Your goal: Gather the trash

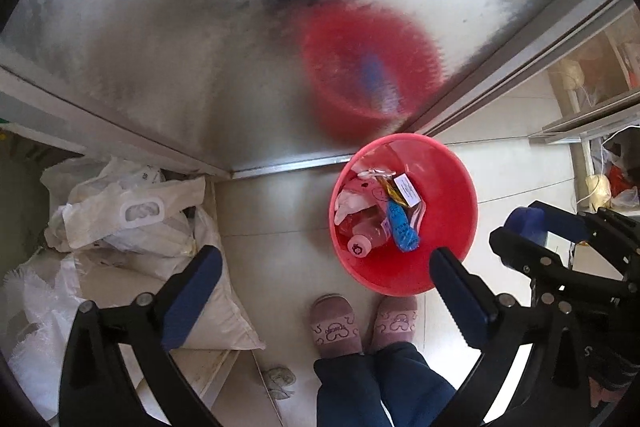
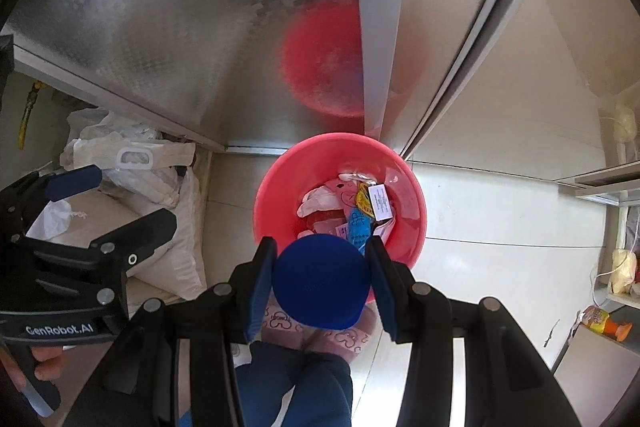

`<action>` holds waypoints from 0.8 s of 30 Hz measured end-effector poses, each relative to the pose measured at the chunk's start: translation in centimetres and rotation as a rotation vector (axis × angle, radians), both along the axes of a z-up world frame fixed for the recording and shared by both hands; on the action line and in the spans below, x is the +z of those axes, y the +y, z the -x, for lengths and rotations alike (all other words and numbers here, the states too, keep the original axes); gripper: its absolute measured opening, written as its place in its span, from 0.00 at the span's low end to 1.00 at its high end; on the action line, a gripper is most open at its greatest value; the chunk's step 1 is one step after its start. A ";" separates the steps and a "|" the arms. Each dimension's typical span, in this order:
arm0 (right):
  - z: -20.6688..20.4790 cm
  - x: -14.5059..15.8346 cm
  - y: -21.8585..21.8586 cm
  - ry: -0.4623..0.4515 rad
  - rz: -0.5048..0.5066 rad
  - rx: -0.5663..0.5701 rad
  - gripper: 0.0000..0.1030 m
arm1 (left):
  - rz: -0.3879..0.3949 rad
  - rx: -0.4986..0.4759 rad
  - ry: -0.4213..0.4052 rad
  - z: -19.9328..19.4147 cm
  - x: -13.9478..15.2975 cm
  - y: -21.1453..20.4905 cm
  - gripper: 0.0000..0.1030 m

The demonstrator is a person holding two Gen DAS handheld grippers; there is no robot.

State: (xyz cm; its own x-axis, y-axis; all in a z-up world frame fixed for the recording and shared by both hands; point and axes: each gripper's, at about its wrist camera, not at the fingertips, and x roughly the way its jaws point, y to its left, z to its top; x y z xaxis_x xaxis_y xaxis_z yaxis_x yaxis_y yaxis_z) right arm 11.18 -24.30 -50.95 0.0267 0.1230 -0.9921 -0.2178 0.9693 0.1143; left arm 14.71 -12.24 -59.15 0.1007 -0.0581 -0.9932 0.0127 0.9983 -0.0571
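Note:
A red trash bin stands on the tiled floor against a metal cabinet; it also shows in the right wrist view. Inside lie a plastic bottle, a blue wrapper, a yellow wrapper and a white card. My right gripper is shut on a round blue object, held above the bin's near rim; it shows in the left wrist view. My left gripper is open and empty, high above the floor left of the bin; it shows in the right wrist view.
White sacks and plastic bags are piled at the left on the floor. A patterned metal cabinet front reflects the bin. The person's feet in pink slippers stand just before the bin. Shelves with bags and bottles stand at the right.

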 end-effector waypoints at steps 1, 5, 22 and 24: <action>0.0 0.1 -0.1 0.002 0.005 0.002 0.42 | 0.004 0.006 0.005 0.1 -0.1 0.1 1.00; 0.4 0.4 -0.1 -0.023 0.066 0.006 0.61 | 0.007 0.007 0.001 0.7 0.2 0.1 1.00; 3.1 9.1 -1.3 -0.107 0.095 -0.038 0.87 | 0.051 0.028 -0.080 4.4 11.4 -0.2 1.00; 3.4 10.8 -1.6 -0.101 0.078 -0.073 0.97 | 0.043 0.021 -0.093 5.0 14.1 -0.6 1.00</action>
State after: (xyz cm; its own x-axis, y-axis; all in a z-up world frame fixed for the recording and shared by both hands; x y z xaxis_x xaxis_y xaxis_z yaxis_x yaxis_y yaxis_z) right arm 7.82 -25.93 -40.15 0.1332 0.0393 -0.9903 -0.1527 0.9881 0.0187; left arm 9.73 -12.82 -45.06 0.1945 -0.0972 -0.9761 -0.0012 0.9950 -0.0994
